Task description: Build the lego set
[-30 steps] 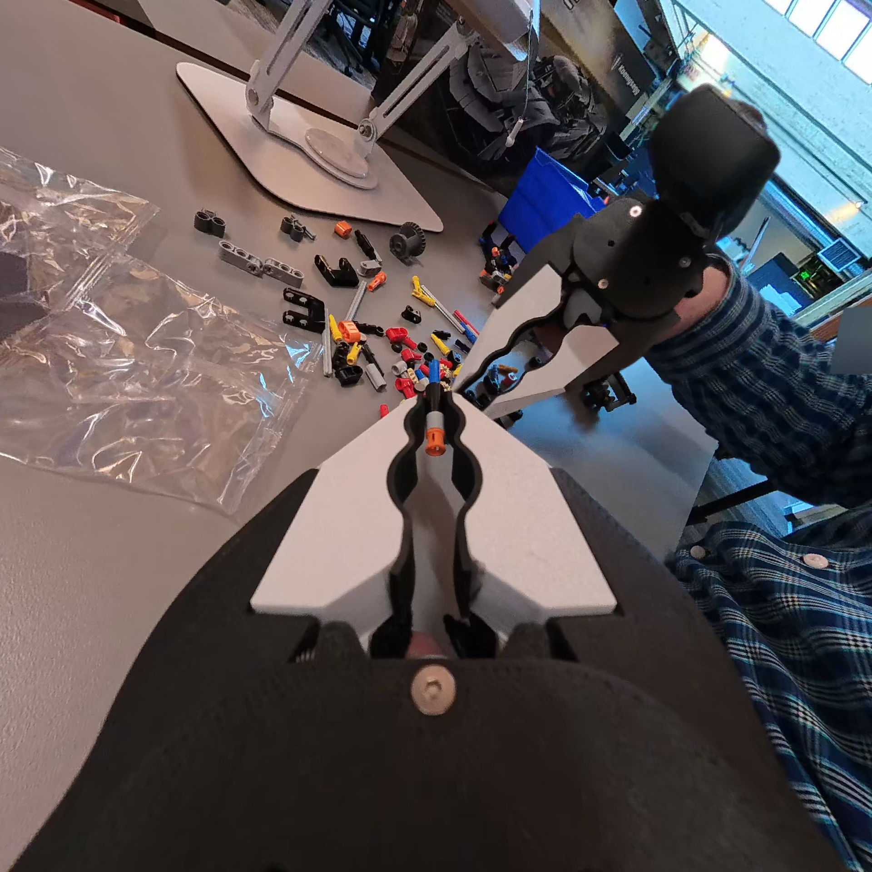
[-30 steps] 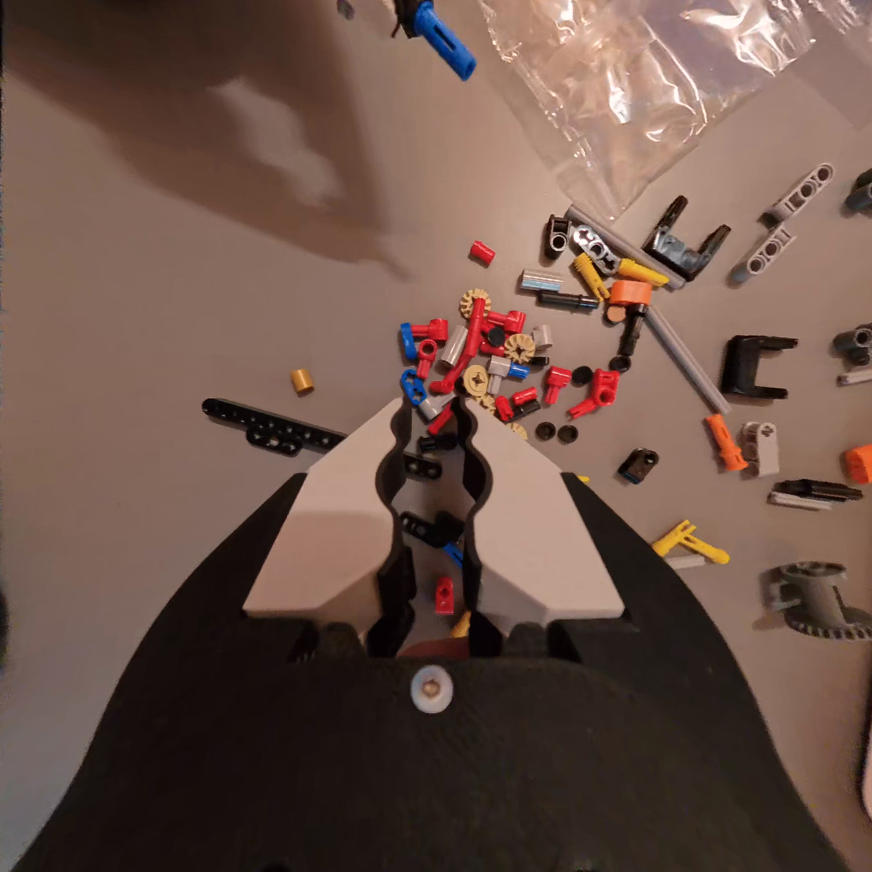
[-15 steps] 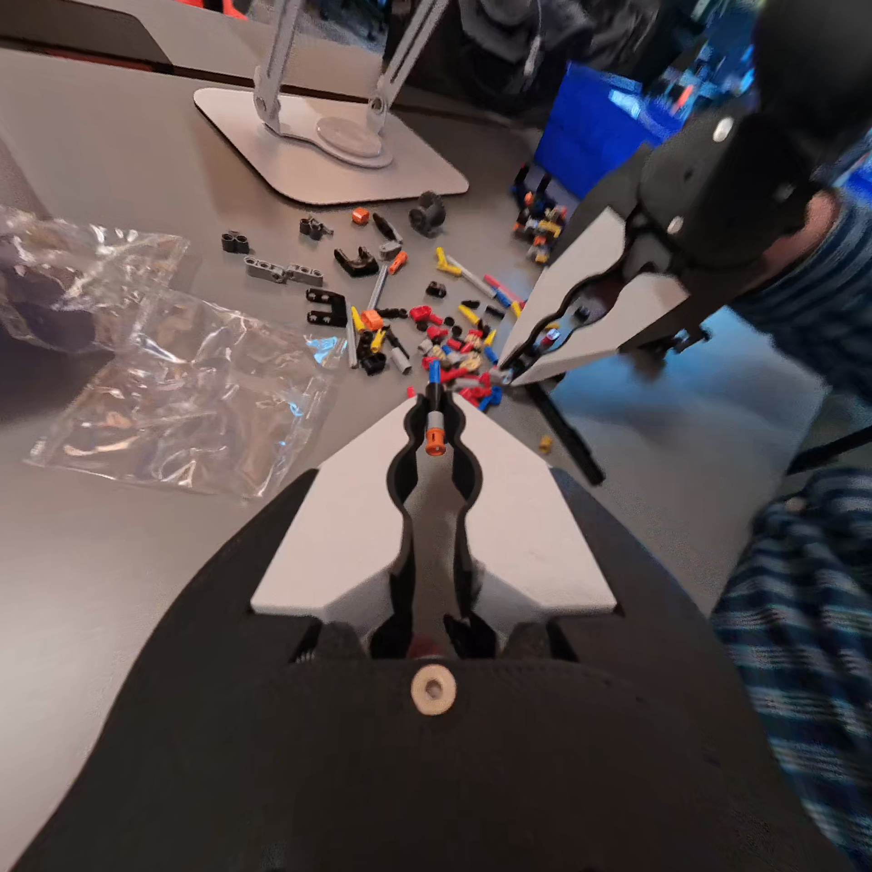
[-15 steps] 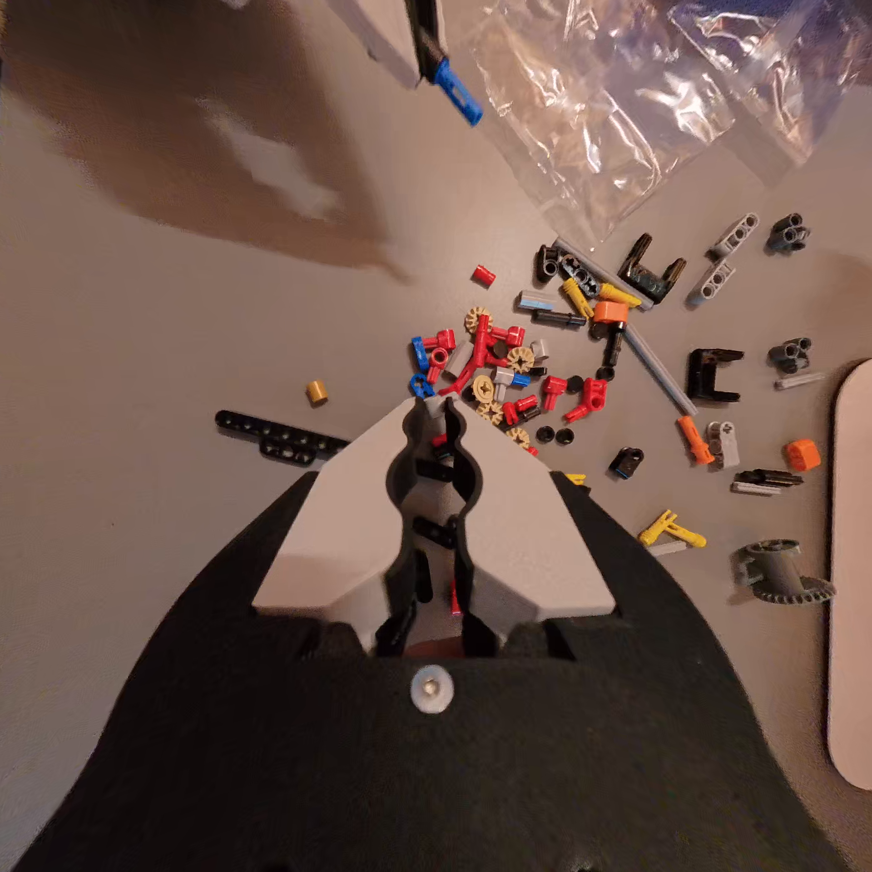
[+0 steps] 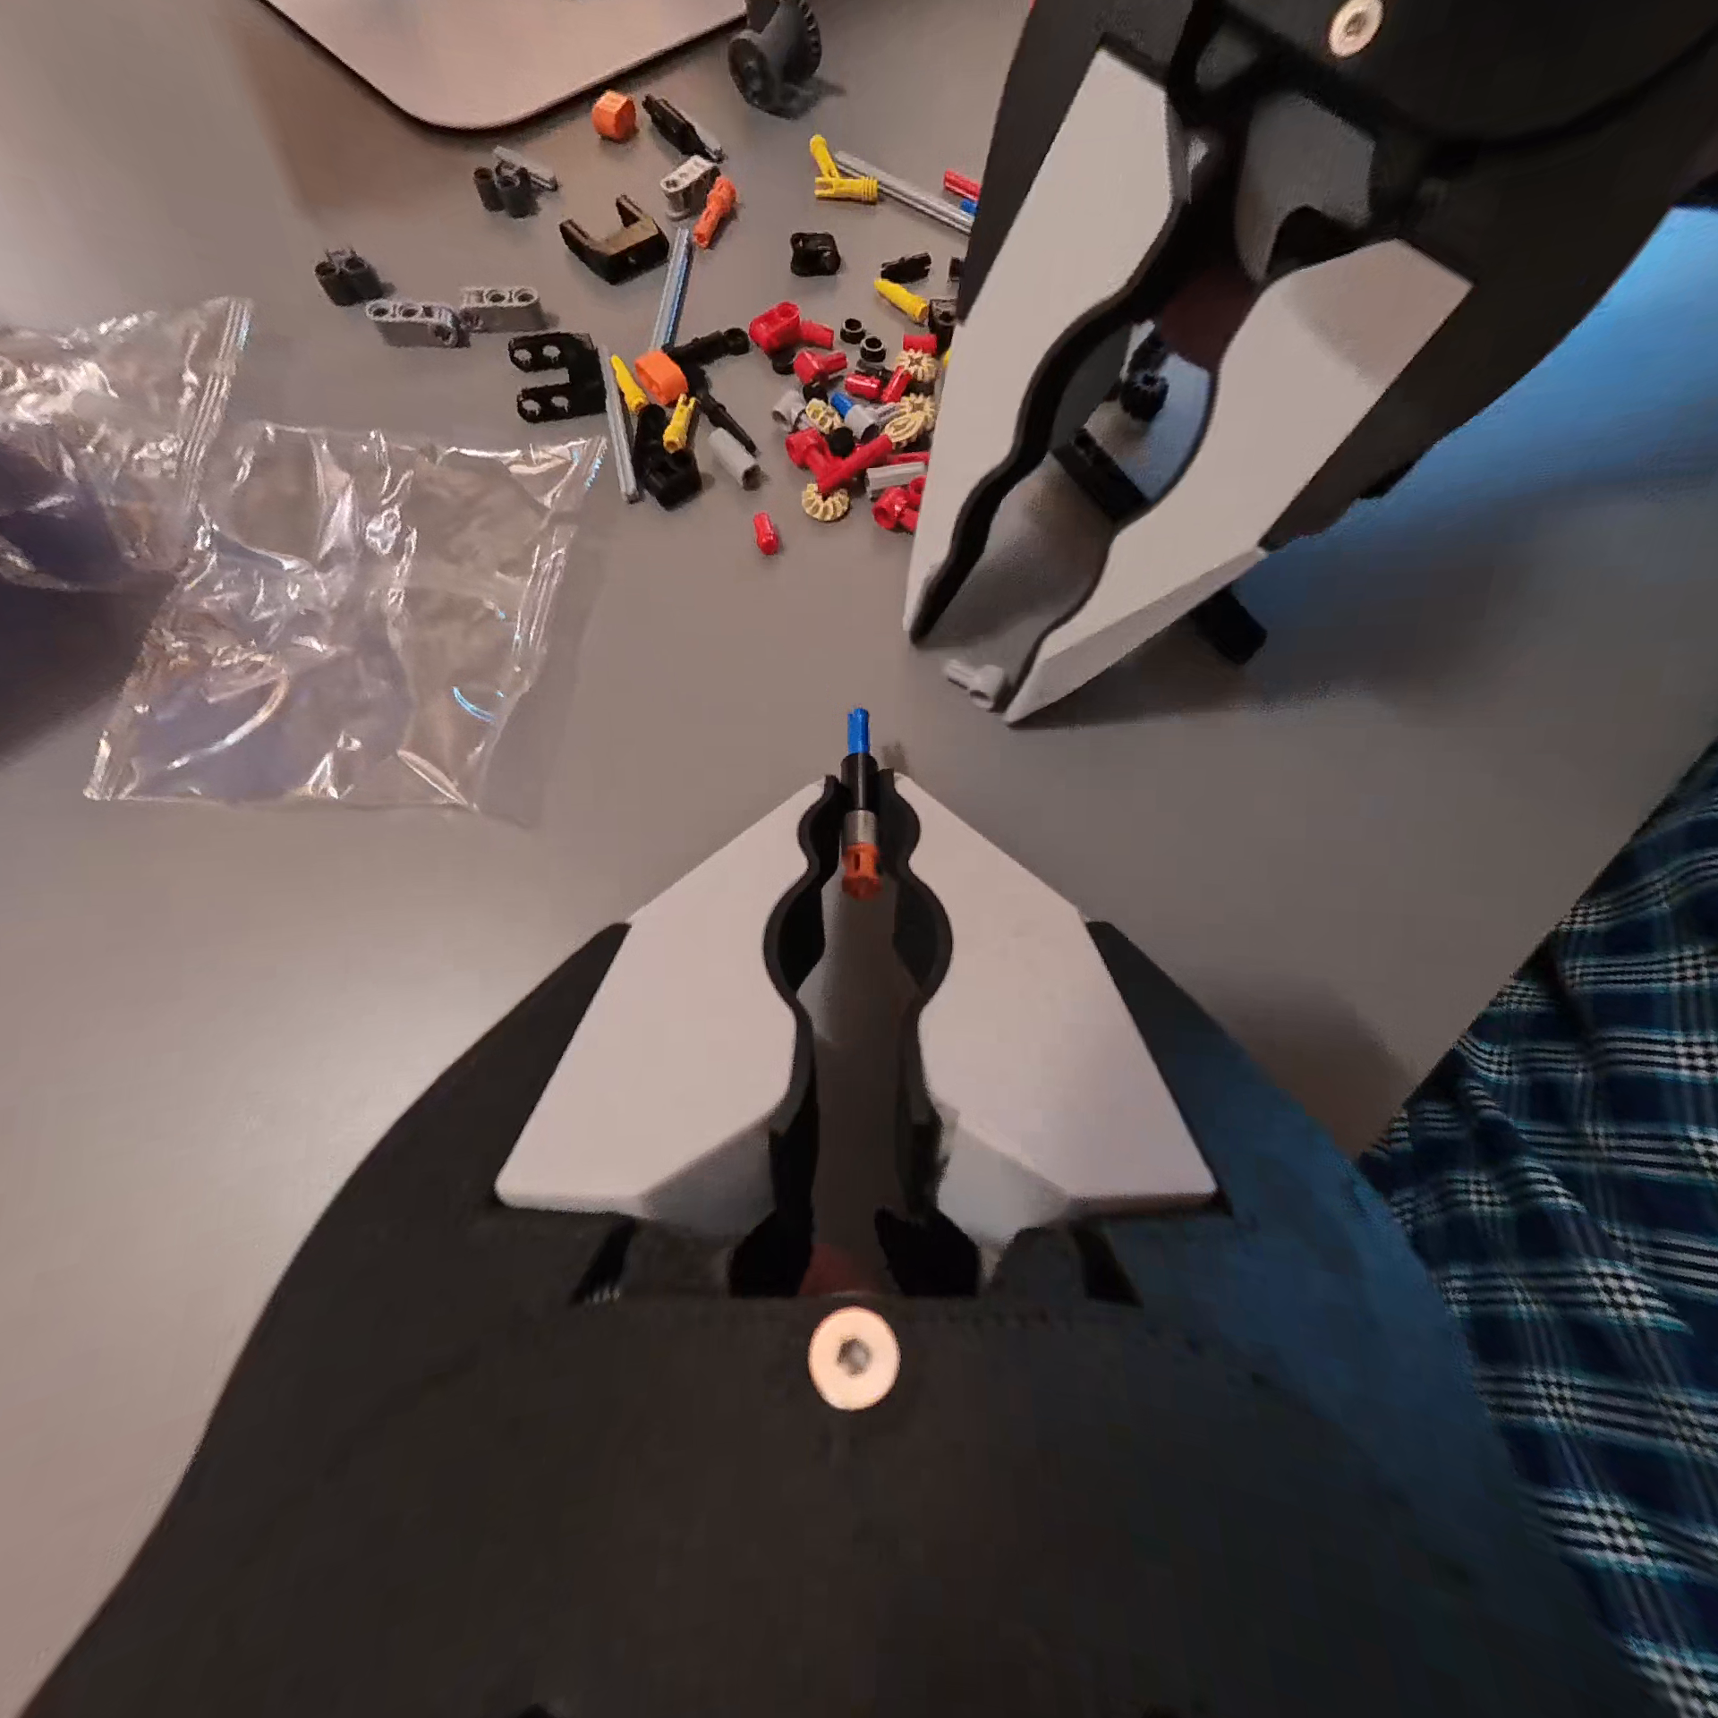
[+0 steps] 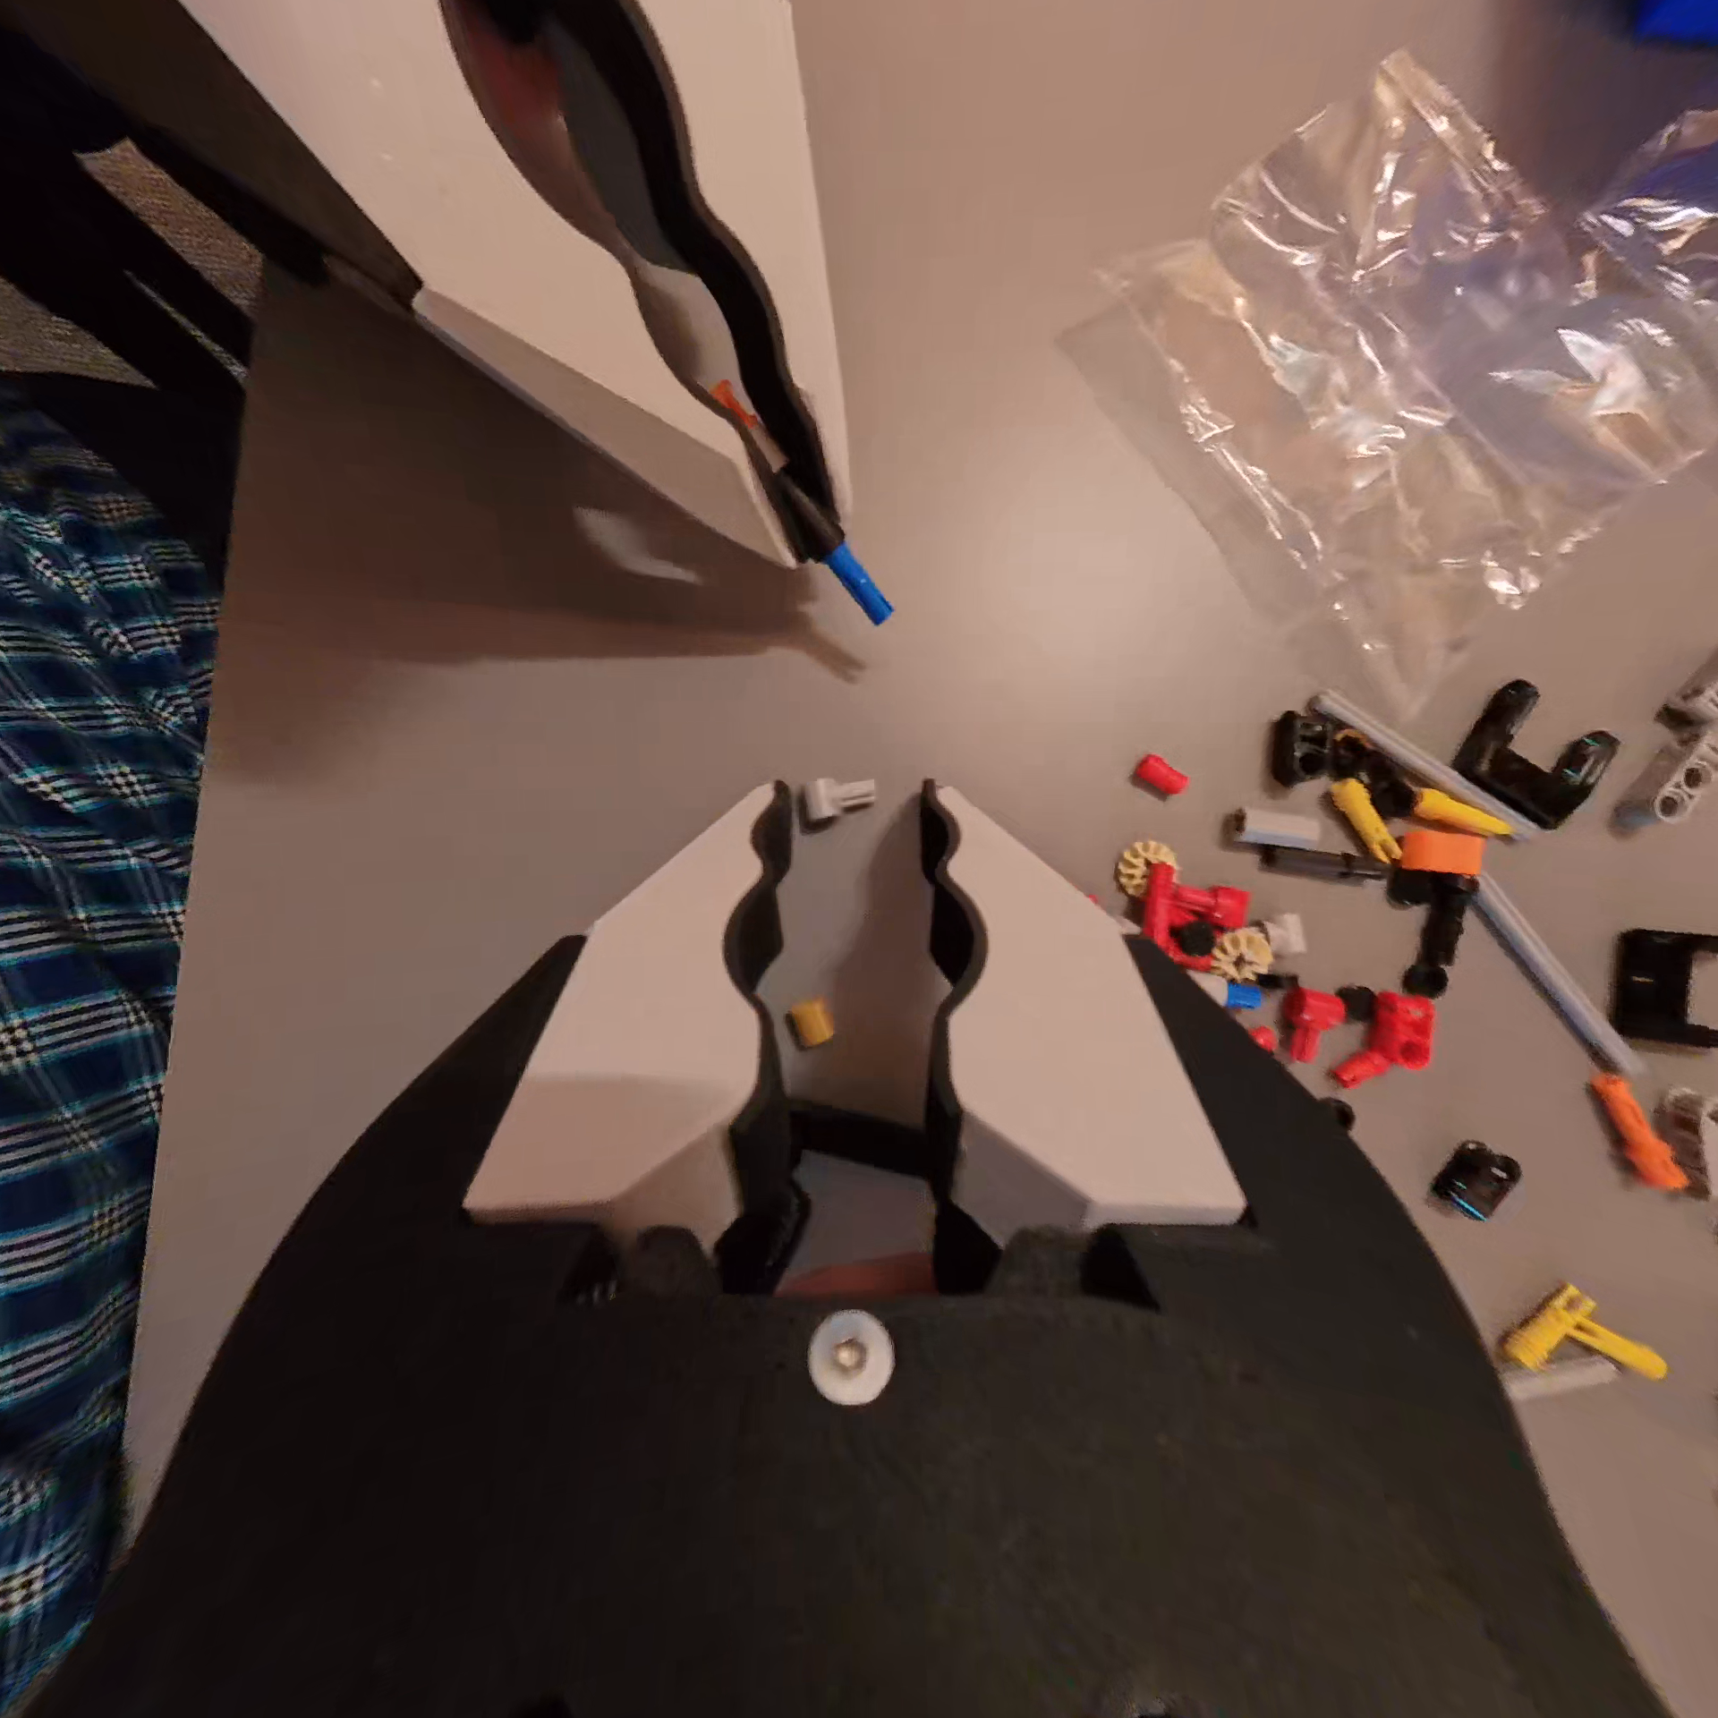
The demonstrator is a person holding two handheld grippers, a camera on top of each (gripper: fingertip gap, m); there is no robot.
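Note:
My left gripper (image 5: 860,788) is shut on a thin pin assembly (image 5: 861,809): a blue tip sticks out past the fingertips, then black, grey and orange parts. It hangs low over the grey table. In the right wrist view the left gripper (image 6: 818,535) reaches in from the upper left with the blue tip (image 6: 860,590). My right gripper (image 6: 851,790) is open, tips near the table. A small grey connector (image 6: 837,798) lies between its tips. In the left wrist view the right gripper (image 5: 967,669) has the connector (image 5: 974,677) at its tips. The two grippers' tips are close together.
A pile of small red, black, yellow, tan and orange pieces (image 6: 1301,930) lies to the right, also in the left wrist view (image 5: 837,409). A yellow bush (image 6: 811,1021) lies between the right fingers. Clear plastic bags (image 5: 344,604) lie left. A grey stand base (image 5: 521,56) is behind. A plaid sleeve (image 5: 1580,1209) is near. Spacing between my two grippers at the tips: around 5 centimetres. The right tips stand about 5 centimetres off the yellow bush (image 6: 811,1021).
My right gripper has moved off the pile toward the left gripper and opened wider; the grey connector now lies between its tips. My left gripper has tilted down toward the table, still holding the assembly.

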